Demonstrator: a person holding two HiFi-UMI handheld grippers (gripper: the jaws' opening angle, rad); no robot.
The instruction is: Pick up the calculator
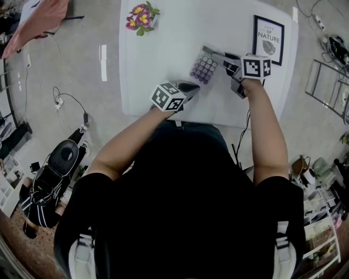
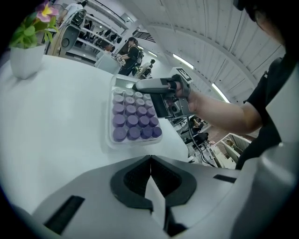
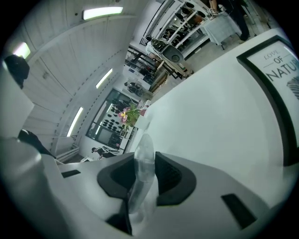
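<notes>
Nearest to the person, the left gripper (image 2: 150,163) is being held over the white table (image 1: 163,49) with its jaws pressed together on nothing. Just beyond it, the calculator (image 2: 133,121) with purple keys is being pinched at its far edge by the right gripper (image 3: 144,161). Farther away, a framed print (image 1: 268,39) and a flower pot (image 1: 143,16) are being seen on the table.

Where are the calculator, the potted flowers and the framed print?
calculator (image 1: 203,69), head view, purple keys
potted flowers (image 1: 140,16), head view, pink blossoms
framed print (image 1: 268,39), head view, its middle
</notes>
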